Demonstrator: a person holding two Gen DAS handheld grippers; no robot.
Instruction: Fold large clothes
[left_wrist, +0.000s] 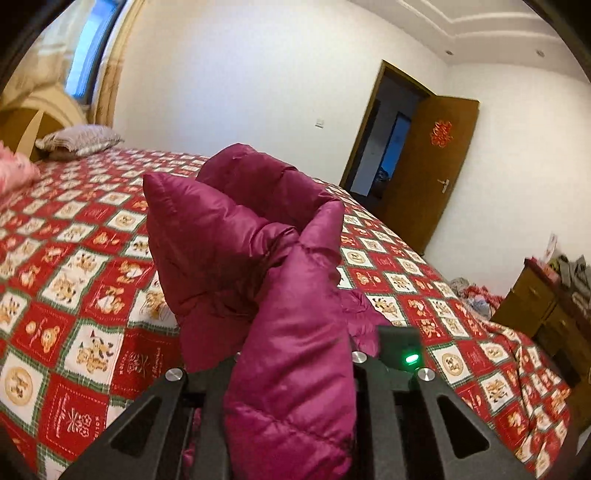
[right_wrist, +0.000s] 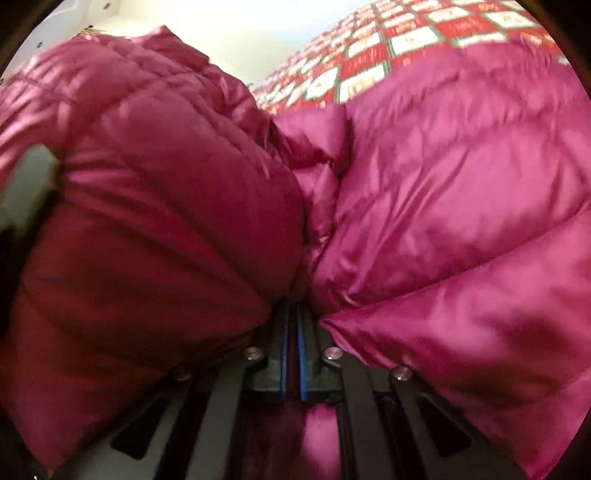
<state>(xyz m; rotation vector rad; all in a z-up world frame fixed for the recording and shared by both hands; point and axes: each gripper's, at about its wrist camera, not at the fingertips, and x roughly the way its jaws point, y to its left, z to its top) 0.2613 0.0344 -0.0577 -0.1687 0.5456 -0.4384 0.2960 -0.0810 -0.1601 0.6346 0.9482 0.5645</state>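
Nearest, the right tool (right_wrist: 293, 332) was pinched together on the magenta puffer jacket (right_wrist: 443, 184); the left tool (left_wrist: 295, 369) gripped another fold, lifted above the bed (left_wrist: 74, 295). Judging by its slick, bulky fabric, it could slip free.

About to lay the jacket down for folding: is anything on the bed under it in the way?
Nothing visible. The quilt below the jacket looks bare; the pillows lie far off by the headboard.
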